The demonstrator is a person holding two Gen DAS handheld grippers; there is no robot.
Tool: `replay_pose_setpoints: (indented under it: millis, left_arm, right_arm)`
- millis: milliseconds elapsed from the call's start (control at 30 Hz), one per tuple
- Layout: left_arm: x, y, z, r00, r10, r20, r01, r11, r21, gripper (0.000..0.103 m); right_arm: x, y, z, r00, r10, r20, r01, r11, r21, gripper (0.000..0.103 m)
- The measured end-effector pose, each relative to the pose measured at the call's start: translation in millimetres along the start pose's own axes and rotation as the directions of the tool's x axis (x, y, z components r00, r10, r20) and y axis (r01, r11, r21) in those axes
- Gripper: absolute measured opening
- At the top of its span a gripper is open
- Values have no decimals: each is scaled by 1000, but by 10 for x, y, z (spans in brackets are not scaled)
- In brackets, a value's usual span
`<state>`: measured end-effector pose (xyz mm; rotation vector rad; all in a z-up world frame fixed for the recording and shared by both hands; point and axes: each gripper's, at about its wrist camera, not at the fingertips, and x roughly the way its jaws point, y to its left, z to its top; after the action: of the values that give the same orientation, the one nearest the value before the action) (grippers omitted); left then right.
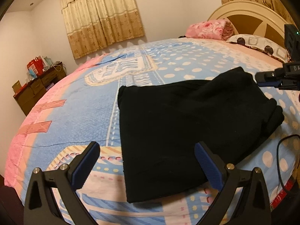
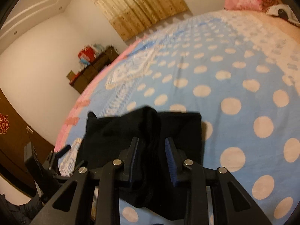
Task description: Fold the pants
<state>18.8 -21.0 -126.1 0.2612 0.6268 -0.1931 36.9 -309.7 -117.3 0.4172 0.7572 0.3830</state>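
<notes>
Left wrist: folded black pants (image 1: 189, 127) centre on bed (image 1: 78, 112); left hand-held gripper (image 1: 147, 157) spread, empty, at 6 o'clock | Right wrist: right hand-held gripper (image 2: 151, 157) narrowed over pants' raised fold (image 2: 150, 127), pinch unclear.

We see a home bedroom: a bed (image 1: 78, 112) under a polka-dot cartoon bedspread, a curved headboard (image 1: 249, 18), pillows (image 1: 262, 45), curtains (image 1: 101, 16), and a cluttered wooden dresser (image 1: 37, 88).
</notes>
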Motion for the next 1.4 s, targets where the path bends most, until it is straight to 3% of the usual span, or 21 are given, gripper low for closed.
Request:
replay_pose_setpoints:
  millis: [67, 167, 300, 333, 467, 600, 867, 967, 1133, 1333, 1400]
  left_arm:
    - [-7, 12, 6, 1000, -11, 1, 11, 1000, -8, 103]
    - [-21, 25, 21, 1000, -20, 8, 20, 1000, -14, 103]
    - [-6, 24, 21, 1000, -24, -4, 24, 1000, -18, 103]
    - [-1, 29, 21, 1000, -29, -10, 29, 999, -24, 103]
    - [3, 74, 25, 999, -43, -15, 42, 997, -58, 103]
    - [47, 58, 8, 998, -56, -41, 53, 997, -56, 103]
    - [46, 17, 9, 998, -56, -31, 55, 998, -40, 103]
    - [60, -2, 15, 998, -62, -19, 61, 997, -37, 103]
    - [198, -29, -16, 995, -74, -72, 72, 997, -30, 103]
    - [148, -7, 3, 996, -72, -55, 70, 997, -44, 103]
    - [94, 7, 30, 998, -58, -38, 56, 997, -46, 103]
  right_arm:
    - [33, 76, 26, 1000, 2, 7, -2, 1000, -25, 30]
    - [243, 140, -9, 998, -33, -58, 30, 998, -61, 30]
    - [276, 103, -48, 998, -42, -44, 39, 998, -50, 29]
    - [266, 102, -55, 998, -45, -45, 43, 997, -56, 17]
    - [147, 67, -54, 999, -10, -32, 9, 1000, -27, 8]
    - [-12, 99, -57, 1000, -20, 18, 21, 999, -32, 6]
    - [71, -52, -189, 996, -84, 22, 84, 996, 4, 5]
    - [-132, 118, -116, 993, -88, 78, 93, 994, -59, 5]
    - [39, -15, -143, 991, -126, 38, 127, 991, -41, 5]
    - [96, -24, -204, 988, -145, 45, 148, 986, -70, 6]
    - [31, -64, -182, 989, -140, 48, 142, 989, -43, 14]
